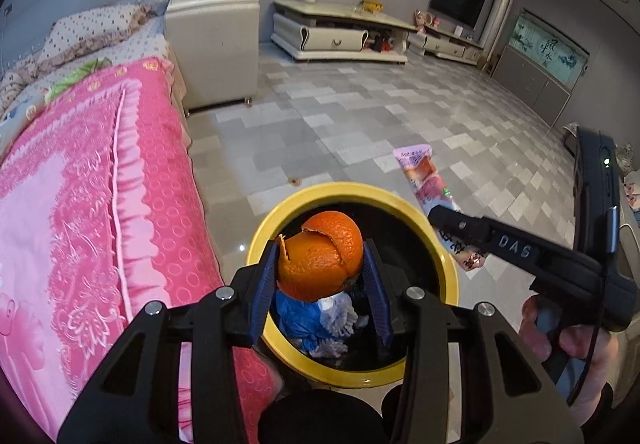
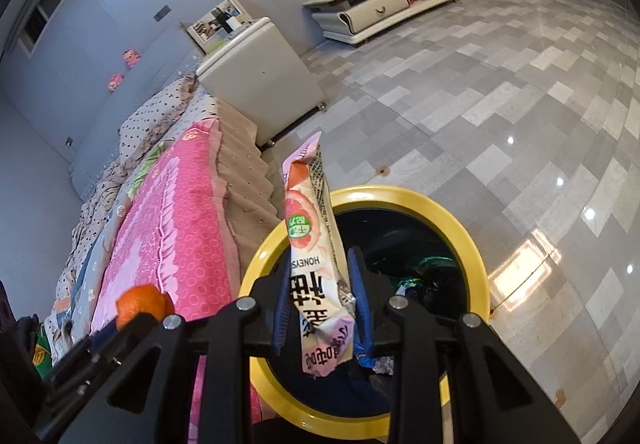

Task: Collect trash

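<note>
Leftmost, a pink bedspread (image 1: 92, 179) fills the left half of the left wrist view; at lower centre the left gripper (image 1: 322, 284) is clenched on an orange peel (image 1: 322, 256), held over the yellow-rimmed trash bin (image 1: 256, 244), with blue and white waste visible inside. Further right, the right gripper (image 2: 320, 308) pinches a pink snack wrapper (image 2: 316, 256) upright above the same bin; a hand (image 1: 568, 340) shows at lower right.

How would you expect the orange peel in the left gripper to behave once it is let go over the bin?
The orange peel looks hollow and split, so probably light and easily crushed. Curved, it might tumble, yet the yellow-rimmed bin lies right beneath the left gripper, so it should drop in.
</note>
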Action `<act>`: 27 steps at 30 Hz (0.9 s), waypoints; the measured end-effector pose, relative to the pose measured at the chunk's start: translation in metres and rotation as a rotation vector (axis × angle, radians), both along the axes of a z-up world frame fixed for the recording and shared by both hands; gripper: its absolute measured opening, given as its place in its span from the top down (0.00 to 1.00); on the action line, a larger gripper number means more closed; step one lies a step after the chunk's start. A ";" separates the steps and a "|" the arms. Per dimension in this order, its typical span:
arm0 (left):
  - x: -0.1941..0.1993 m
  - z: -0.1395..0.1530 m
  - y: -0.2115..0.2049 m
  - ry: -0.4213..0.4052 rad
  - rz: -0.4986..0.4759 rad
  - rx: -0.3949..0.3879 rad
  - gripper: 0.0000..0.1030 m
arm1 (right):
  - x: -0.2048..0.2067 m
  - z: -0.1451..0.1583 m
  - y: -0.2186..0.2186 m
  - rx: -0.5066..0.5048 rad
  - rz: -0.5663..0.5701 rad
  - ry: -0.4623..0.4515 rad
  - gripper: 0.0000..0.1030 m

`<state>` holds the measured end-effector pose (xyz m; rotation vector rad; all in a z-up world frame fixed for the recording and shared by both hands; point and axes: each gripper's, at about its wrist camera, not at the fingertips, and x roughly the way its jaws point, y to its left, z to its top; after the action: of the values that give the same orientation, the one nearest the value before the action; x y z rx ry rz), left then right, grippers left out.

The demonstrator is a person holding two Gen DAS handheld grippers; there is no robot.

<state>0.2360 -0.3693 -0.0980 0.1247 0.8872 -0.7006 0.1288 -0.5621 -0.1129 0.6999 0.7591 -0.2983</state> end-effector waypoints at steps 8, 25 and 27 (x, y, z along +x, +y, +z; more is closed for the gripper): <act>0.009 -0.020 -0.003 0.069 0.004 -0.013 0.61 | -0.003 -0.005 -0.006 -0.009 -0.040 0.009 0.75; 0.008 0.002 0.034 0.072 0.046 -0.105 0.46 | -0.006 -0.002 -0.009 -0.011 -0.095 0.038 0.57; 0.006 0.006 0.046 0.061 0.060 -0.113 0.46 | -0.006 0.000 -0.004 -0.012 -0.082 0.035 0.57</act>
<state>0.2421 -0.3235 -0.0919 -0.0240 0.9041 -0.7001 0.1231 -0.5659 -0.1124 0.7172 0.7629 -0.3904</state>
